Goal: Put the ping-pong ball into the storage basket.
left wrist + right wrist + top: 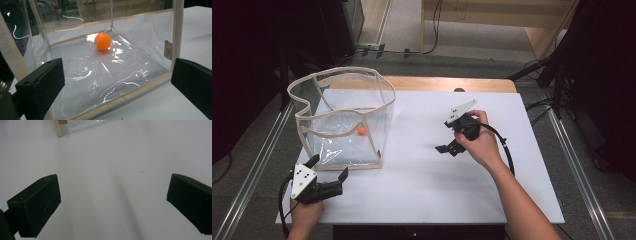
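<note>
**Ball sits in the bag, both grippers idle**

My table [422, 190] carries the clear bag [343, 120] at left, mouth up, long axis running away from me. I judge the drop done; next, pull clear. My left gripper [330, 169] and right gripper [443, 149] gape wide, empty. The orange ball [102, 41] rests on the bag's floor.

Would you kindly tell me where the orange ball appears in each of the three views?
High view: the orange ball lies left of centre, inside the clear bag, near its back wall.
Left gripper view: upper centre, on the bag's floor, beyond the open left gripper.
Right gripper view: not in it.
Shared landmark: the bag's cream-edged bottom corner.
</note>
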Available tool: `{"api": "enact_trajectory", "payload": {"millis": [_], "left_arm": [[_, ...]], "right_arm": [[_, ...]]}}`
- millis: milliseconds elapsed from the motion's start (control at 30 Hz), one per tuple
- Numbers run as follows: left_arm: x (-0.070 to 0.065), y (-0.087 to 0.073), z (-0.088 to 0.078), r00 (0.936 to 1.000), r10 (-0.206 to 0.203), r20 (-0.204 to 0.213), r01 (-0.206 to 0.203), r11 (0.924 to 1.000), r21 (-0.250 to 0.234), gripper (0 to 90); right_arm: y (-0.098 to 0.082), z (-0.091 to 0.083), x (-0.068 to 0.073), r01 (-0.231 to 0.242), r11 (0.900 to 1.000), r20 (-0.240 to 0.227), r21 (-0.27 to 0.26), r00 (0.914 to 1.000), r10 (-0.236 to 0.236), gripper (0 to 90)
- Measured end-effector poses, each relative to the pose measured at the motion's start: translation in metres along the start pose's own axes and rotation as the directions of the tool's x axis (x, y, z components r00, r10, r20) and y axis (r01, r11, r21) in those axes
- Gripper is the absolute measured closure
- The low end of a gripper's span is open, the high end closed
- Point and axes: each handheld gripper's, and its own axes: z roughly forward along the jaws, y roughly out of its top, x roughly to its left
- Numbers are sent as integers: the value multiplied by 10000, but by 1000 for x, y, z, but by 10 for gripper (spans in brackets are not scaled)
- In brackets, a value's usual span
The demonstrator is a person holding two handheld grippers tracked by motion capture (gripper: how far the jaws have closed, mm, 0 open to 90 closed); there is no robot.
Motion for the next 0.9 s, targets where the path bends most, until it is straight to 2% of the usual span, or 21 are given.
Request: {"api": "enact_trajectory", "payload": {"millis": [333,533,633,900], "left_arm": [[0,0,0,10000,-4,-21,4,10000,13,0],[0,0,0,10000,-36,-28,36,10000,9,0],[0,0,0,10000,-54,-19,54,10000,-2,0],[0,0,0,10000,-34,-34,34,10000,2,0]], "right_arm": [[-38,-7,7,-446,9977,323,-504,9984,463,0],[-59,-18,9,-838,9908,355,-1060,9955,880,0],[-68,-23,10,-873,9881,518,-1268,9942,945,0],[-94,-32,14,-1137,9765,514,-1828,9908,1249,0]]}}
